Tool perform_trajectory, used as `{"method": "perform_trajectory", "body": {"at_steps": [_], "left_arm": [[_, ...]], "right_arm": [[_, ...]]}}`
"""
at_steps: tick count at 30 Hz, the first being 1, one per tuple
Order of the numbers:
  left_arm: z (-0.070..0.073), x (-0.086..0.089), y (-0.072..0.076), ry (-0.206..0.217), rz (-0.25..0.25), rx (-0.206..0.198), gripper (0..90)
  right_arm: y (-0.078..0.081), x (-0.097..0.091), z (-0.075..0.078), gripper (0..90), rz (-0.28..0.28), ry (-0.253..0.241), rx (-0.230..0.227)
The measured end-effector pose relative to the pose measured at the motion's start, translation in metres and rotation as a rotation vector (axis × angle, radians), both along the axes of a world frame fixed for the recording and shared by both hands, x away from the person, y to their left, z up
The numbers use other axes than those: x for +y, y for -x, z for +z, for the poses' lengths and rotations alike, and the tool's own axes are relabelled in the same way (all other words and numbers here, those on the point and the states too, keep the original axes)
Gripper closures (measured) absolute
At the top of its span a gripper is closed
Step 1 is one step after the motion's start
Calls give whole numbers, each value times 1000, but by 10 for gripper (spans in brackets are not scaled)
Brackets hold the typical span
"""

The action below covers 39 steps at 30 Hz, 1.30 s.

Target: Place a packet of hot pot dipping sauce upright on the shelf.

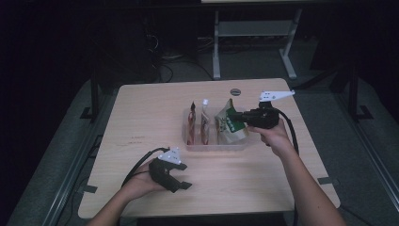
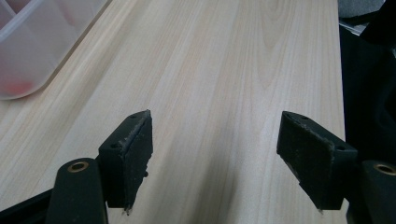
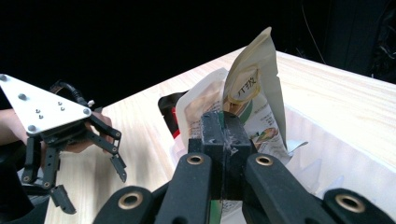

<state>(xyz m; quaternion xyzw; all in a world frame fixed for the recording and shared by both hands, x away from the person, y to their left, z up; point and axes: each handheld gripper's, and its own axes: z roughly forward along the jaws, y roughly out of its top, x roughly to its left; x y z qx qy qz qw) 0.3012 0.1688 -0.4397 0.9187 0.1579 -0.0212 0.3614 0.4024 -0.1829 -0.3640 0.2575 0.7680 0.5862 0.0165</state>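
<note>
One green pouch (image 1: 231, 123) pinched in right hand-held gripper (image 1: 239, 117), over bin (image 1: 216, 146).

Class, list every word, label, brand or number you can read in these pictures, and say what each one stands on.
No text can be quoted with certainty.
Beige pouch held by the right tongs: a dark printed mark in its oval label, too blurred to read.
Green print on that pouch, high view: too small to read.
Red pouches in the clear tray: print too small to read.
</note>
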Motion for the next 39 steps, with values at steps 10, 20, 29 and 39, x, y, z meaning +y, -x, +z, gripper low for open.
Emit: {"method": "perform_trajectory", "body": {"at_steps": [10,20,29,39], "left_arm": [[-1,-1,0,-2,-6,-2,262],[-2,-2,0,0,-6,1,262],[3,1,-3,2,13,-4,262],[7,9,-7,13,43,-22,262]], "right_arm": [[-1,-2,1,812,-28,-10,-10],[1,-4,2,767,-43,4,-11],[13,-8,8,417,-121,80,-22],[36,-11,7,294,-104,183,-53]]}}
